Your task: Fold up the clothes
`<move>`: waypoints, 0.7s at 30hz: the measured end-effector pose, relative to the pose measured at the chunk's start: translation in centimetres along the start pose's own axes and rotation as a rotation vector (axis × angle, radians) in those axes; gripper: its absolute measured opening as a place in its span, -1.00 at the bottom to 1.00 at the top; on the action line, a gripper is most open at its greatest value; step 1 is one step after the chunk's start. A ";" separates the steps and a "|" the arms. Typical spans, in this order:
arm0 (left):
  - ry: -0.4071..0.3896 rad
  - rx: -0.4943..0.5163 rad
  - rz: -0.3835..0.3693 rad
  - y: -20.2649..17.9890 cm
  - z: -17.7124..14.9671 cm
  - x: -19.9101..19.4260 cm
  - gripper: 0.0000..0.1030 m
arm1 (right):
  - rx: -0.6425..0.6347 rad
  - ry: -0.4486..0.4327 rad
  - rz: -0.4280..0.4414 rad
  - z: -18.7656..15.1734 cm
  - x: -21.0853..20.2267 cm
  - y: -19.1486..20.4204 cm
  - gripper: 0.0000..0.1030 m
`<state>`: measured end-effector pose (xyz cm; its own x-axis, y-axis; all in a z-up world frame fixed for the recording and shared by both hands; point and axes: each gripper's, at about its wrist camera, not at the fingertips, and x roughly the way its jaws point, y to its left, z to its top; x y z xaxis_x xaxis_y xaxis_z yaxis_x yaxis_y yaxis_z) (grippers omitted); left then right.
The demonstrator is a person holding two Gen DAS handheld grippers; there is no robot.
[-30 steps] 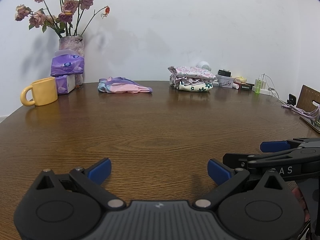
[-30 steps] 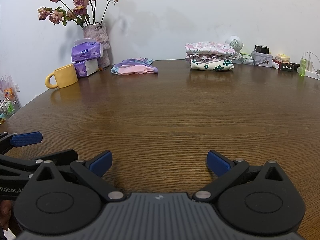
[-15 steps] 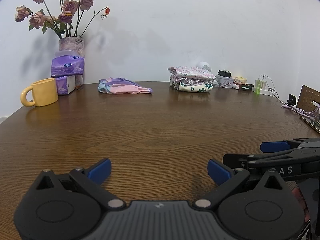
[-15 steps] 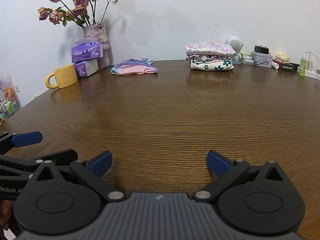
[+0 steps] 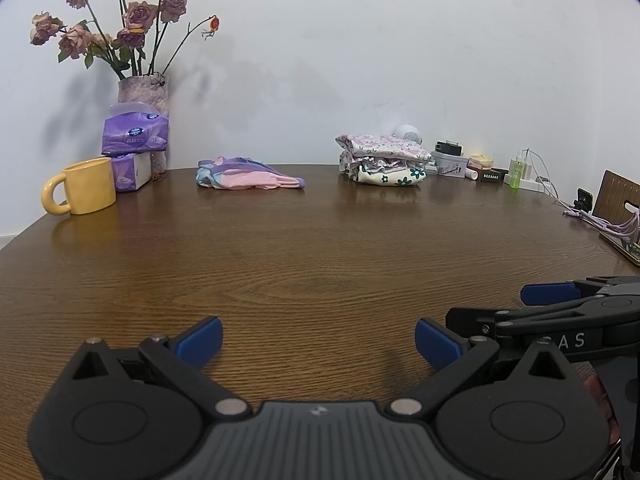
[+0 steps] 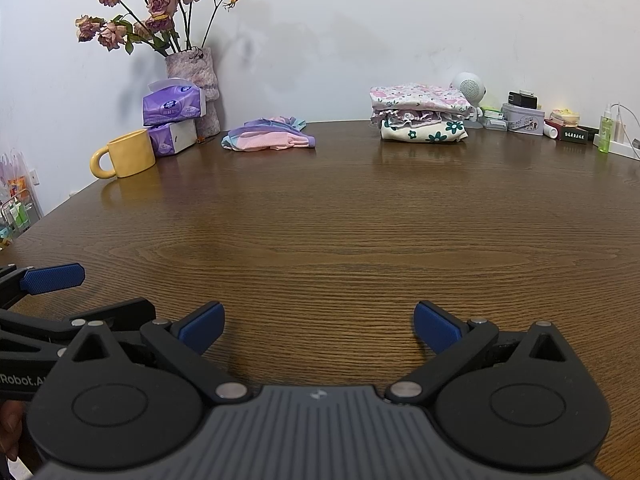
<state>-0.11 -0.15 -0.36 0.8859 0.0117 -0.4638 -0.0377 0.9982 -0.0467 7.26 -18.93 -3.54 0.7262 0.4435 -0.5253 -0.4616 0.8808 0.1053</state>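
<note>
A crumpled pink and purple garment lies unfolded near the far edge of the counter, left of the middle. To its right along the same far edge sits a stack of folded clothes, floral prints piled one on another, well apart from the loose garment.

The left tool is low over the near edge of the counter, its blue-padded fingers spread wide with nothing between them but bare wood. The right tool is beside it at the near edge, likewise spread wide and holding nothing. Each shows at the side of the other's view. Both are well apart from the clothes.

At the far left corner stands a yellow mug, handle turned left. Just behind it are two purple tissue packs, one stacked on the other, and behind those a vase of dried roses against the white wall. Past the folded stack, toward the far right corner, are a white round speaker, a small tin, a green bottle and other small items too small to tell. Pale cables trail along the right edge.
</note>
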 end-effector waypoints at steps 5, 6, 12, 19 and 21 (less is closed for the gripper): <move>-0.001 0.000 0.002 -0.1 0.0 0.0 0.99 | 0.001 0.000 0.001 0.0 0.0 0.0 0.99; -0.001 0.000 0.002 -0.1 0.0 0.0 0.99 | 0.001 0.000 0.001 0.0 0.0 0.0 0.99; -0.002 0.001 0.004 0.0 0.1 0.0 0.99 | 0.000 0.000 0.002 0.0 0.0 0.0 1.00; -0.002 0.000 0.005 0.1 0.1 0.0 0.99 | 0.000 0.000 0.002 0.0 0.0 0.0 1.00; -0.001 0.000 0.005 0.1 0.1 0.0 0.99 | 0.000 -0.001 0.002 0.1 0.0 0.0 1.00</move>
<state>-0.07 -0.05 -0.26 0.8860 0.0167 -0.4633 -0.0420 0.9981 -0.0444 7.26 -18.93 -3.48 0.7257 0.4451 -0.5247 -0.4627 0.8801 0.1066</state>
